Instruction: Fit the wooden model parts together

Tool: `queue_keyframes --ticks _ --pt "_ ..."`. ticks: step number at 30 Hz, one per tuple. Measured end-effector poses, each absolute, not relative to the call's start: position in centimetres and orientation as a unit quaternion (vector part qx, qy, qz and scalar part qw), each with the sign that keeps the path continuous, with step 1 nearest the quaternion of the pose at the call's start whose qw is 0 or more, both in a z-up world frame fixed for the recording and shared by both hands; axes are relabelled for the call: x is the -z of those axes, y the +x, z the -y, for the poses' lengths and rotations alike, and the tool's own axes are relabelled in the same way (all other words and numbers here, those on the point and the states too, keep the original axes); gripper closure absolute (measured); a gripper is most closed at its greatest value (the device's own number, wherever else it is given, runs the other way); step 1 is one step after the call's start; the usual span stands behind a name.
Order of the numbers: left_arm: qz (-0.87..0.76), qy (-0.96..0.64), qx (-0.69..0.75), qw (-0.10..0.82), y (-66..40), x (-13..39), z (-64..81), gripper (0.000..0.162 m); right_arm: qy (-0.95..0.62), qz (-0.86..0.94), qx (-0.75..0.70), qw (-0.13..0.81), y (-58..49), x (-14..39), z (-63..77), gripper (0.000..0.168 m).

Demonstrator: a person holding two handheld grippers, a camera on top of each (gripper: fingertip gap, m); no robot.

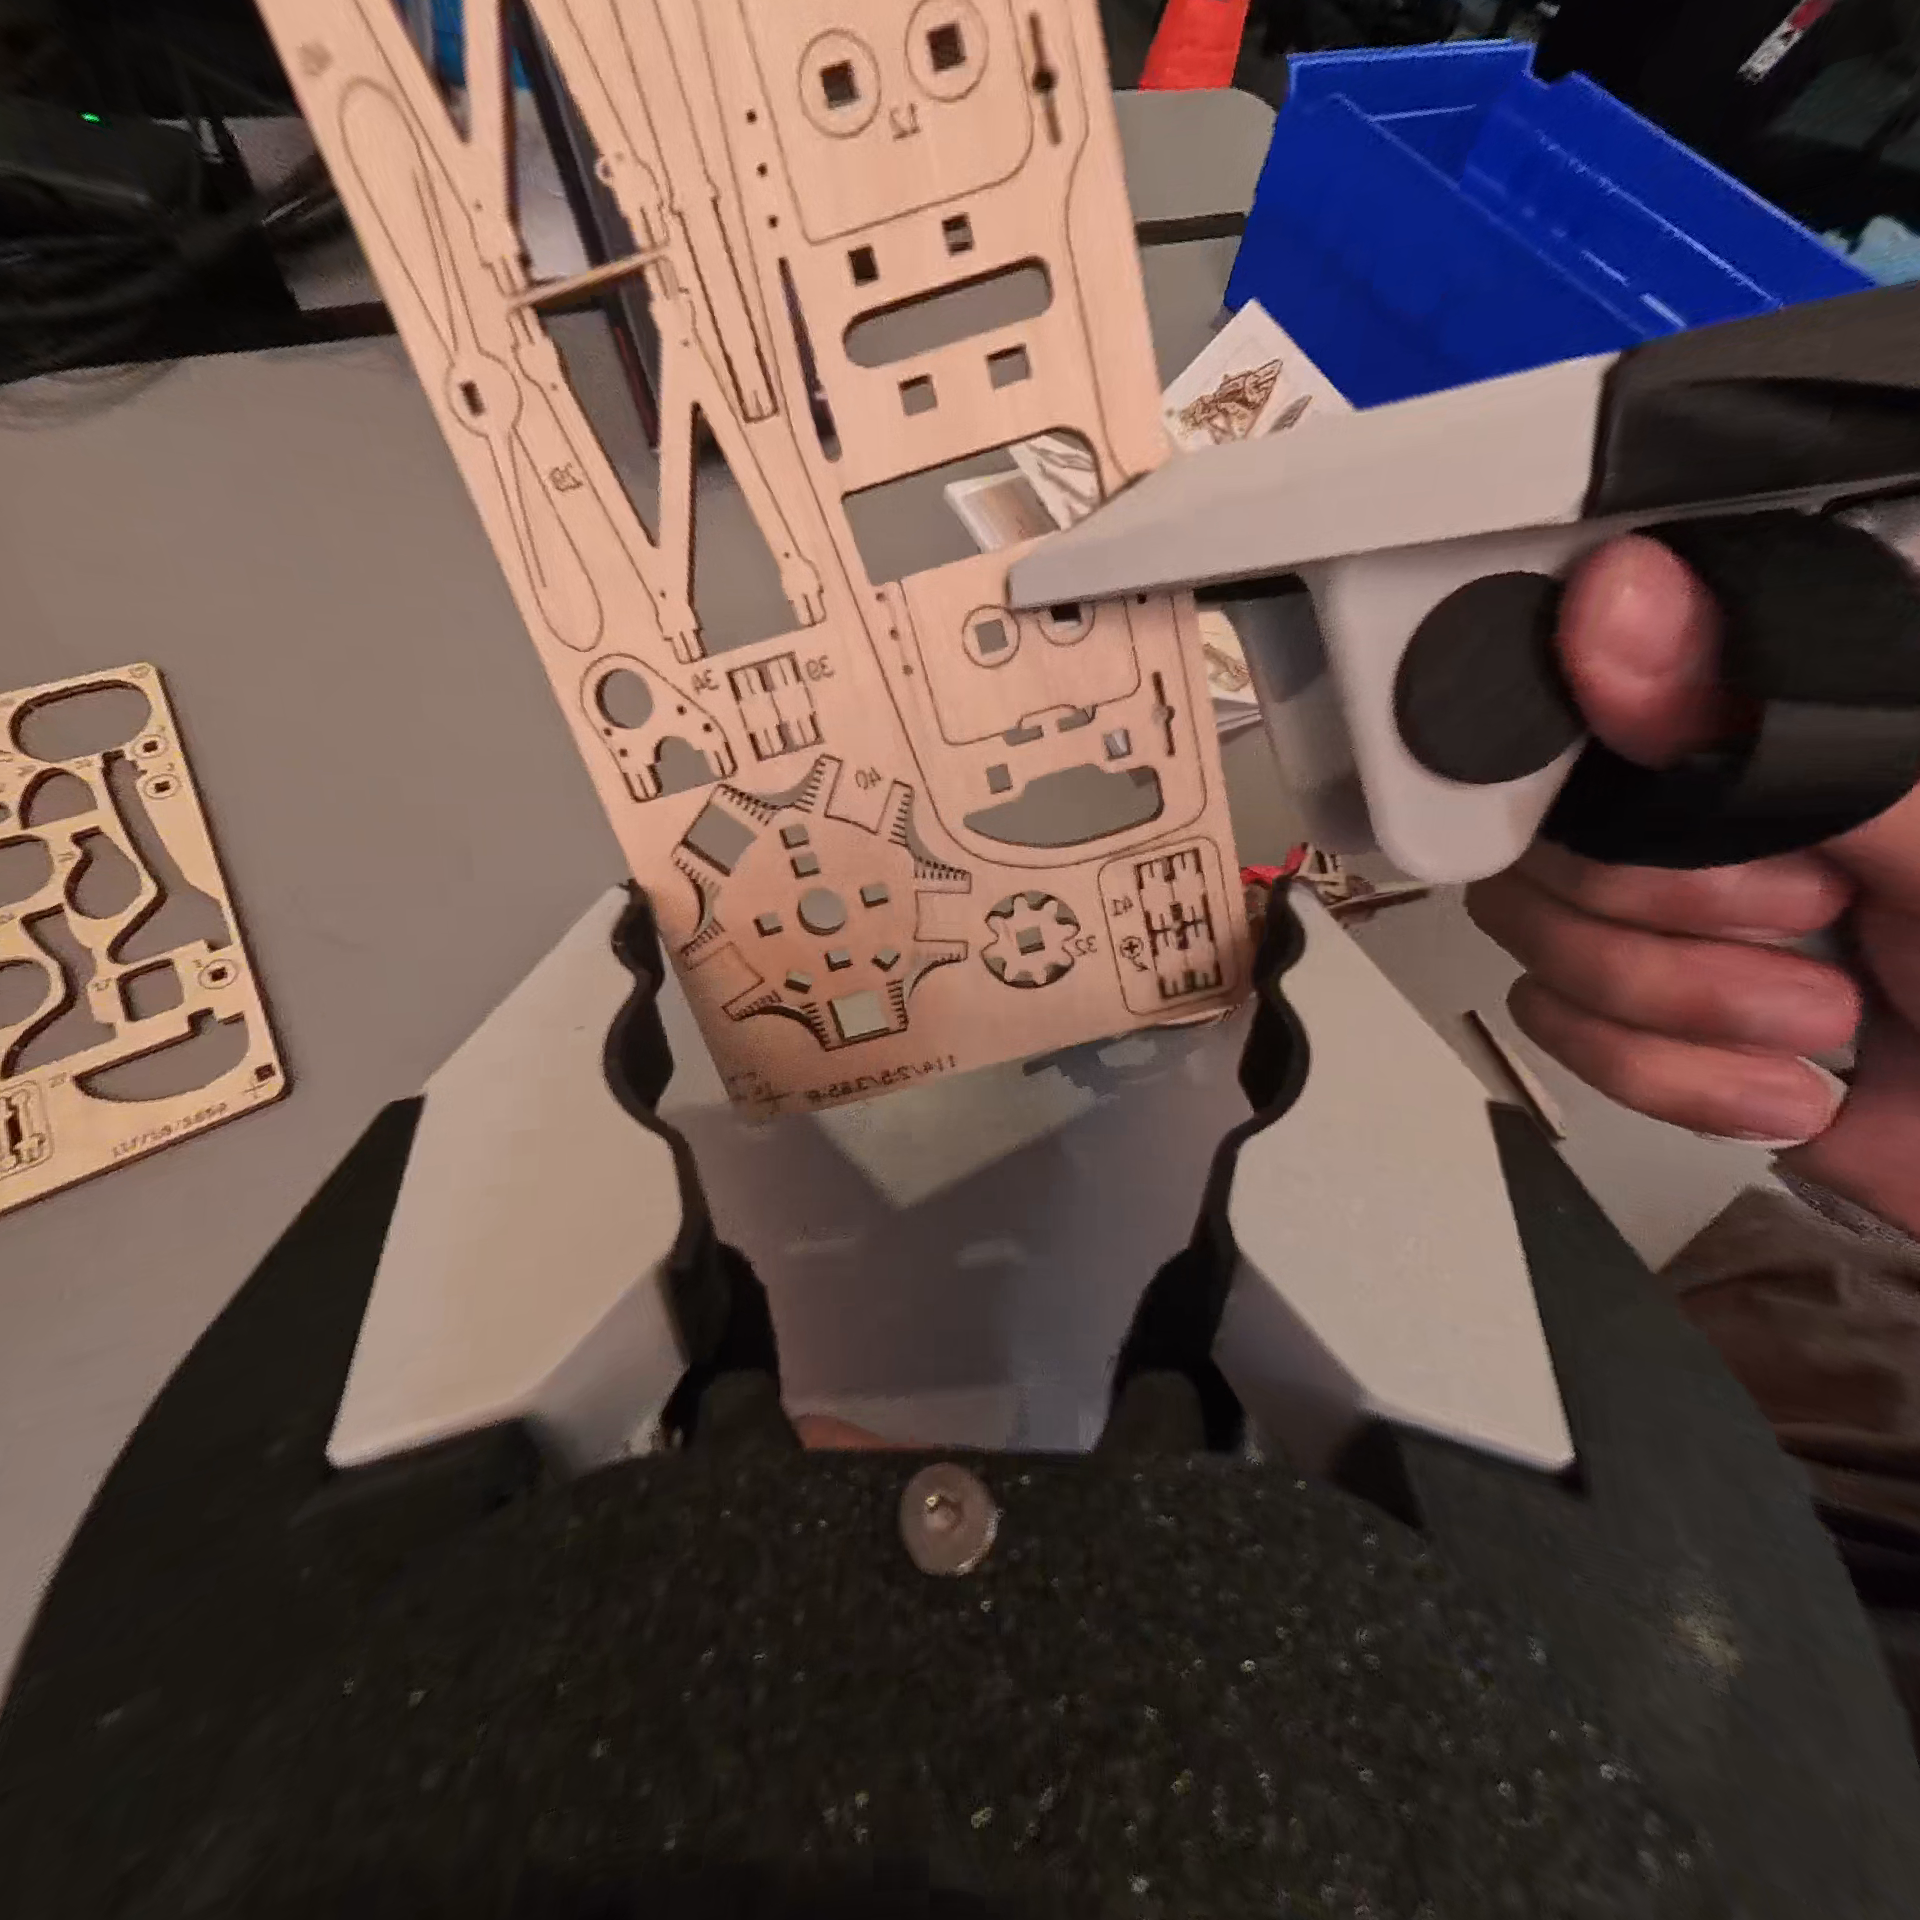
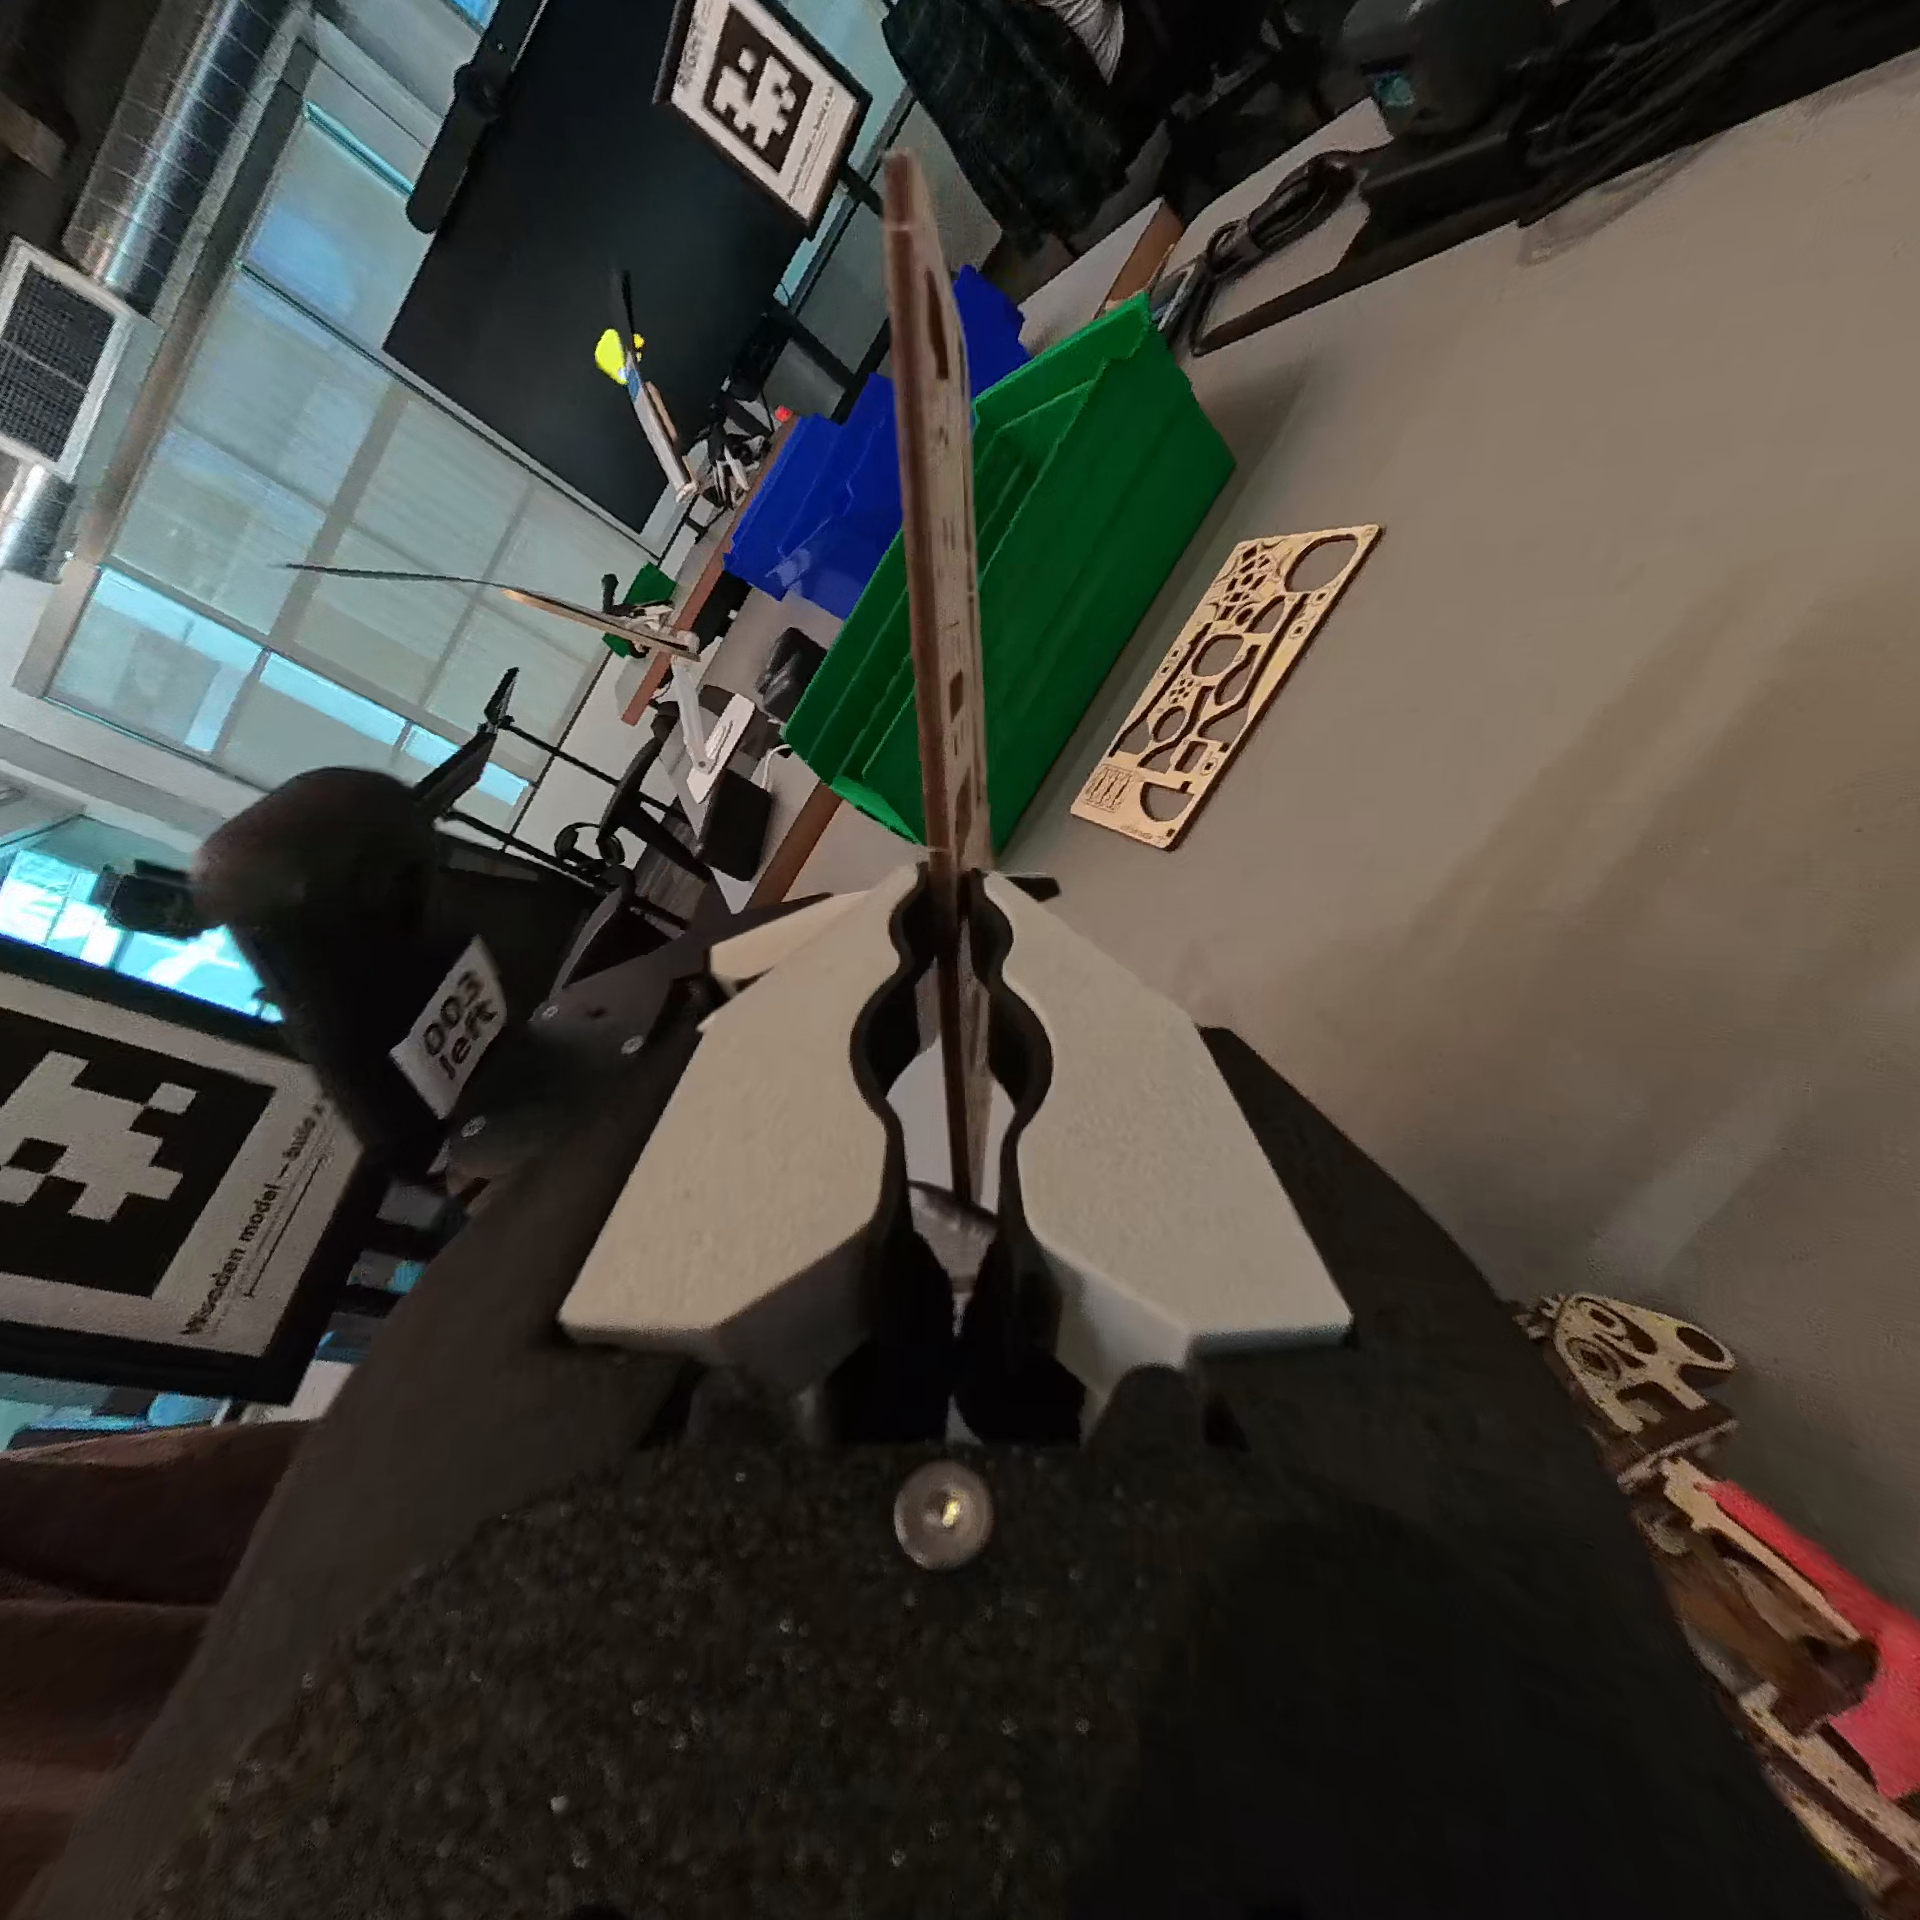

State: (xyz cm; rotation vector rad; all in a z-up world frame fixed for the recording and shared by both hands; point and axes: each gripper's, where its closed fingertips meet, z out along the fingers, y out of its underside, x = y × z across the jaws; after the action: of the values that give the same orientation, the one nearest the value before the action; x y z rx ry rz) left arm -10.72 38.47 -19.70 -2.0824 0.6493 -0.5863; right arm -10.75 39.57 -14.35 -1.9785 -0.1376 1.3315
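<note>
A tall wooden part sheet (image 1: 831,520) with laser-cut pieces stands upright over the grey table (image 1: 312,623). My right gripper (image 1: 1023,597), held by a hand (image 1: 1662,935), comes in from the right and is shut on the sheet's right edge. In the right wrist view the sheet (image 2: 940,520) shows edge-on, clamped between the right gripper's (image 2: 945,883) fingers. My left gripper (image 1: 951,904) is wide open. The sheet's lower end sits between its fingers, close to both pads; I cannot tell if they touch.
A second, partly emptied wooden sheet (image 1: 114,935) lies flat on the table and also shows in the right wrist view (image 2: 1226,686). Blue bin (image 1: 1507,229) and paper leaflet (image 1: 1236,395) lie behind. Green bin (image 2: 1039,582) and a partly built model (image 2: 1662,1403) also stand on the table. My hands' fingertips stand some 5 cm from each other.
</note>
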Motion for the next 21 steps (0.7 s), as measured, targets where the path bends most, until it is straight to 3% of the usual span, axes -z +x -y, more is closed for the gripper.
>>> queue_keyframes --ticks 4,6,8,10,12,15,16,19,21 --pt "-0.244 -0.807 0.374 0.386 -9.7 18.9 -37.5 0.052 -0.723 0.11 -0.584 0.354 -12.1 11.9 -38.0 0.146" --pt "-0.209 -0.734 0.545 0.347 -9.0 16.0 -36.0 0.053 -0.673 0.157 -0.615 0.379 -11.7 9.6 -37.5 0.106" --pt "-0.176 -0.596 0.725 0.297 -9.9 11.3 -34.0 0.053 -0.64 0.155 -0.618 0.428 -9.7 7.8 -38.5 0.083" --pt "-0.17 -0.473 0.824 0.262 -11.8 8.1 -32.3 0.053 -0.627 0.128 -0.639 0.426 -8.3 7.4 -39.4 0.077" --pt "-0.169 -0.376 0.883 0.225 -13.3 6.0 -30.8 0.053 -0.612 0.125 -0.694 0.358 -9.2 7.5 -38.6 0.077" --pt "-0.156 -0.291 0.929 0.168 -14.2 4.8 -29.9 0.054 -0.563 0.134 -0.764 0.284 -11.4 6.6 -36.7 0.094" --pt "-0.154 -0.275 0.936 0.155 -14.2 4.7 -29.6 0.081 -0.553 0.13 -0.775 0.275 -11.9 6.5 -36.6 0.102" --pt "-0.144 -0.259 0.941 0.166 -14.1 5.2 -29.8 0.162 -0.58 0.117 -0.768 0.247 -13.5 8.5 -37.1 0.108" --pt "-0.158 -0.338 0.915 0.152 -11.9 7.6 -30.2 0.162 -0.608 0.134 -0.757 0.199 -14.2 10.7 -36.9 0.126"
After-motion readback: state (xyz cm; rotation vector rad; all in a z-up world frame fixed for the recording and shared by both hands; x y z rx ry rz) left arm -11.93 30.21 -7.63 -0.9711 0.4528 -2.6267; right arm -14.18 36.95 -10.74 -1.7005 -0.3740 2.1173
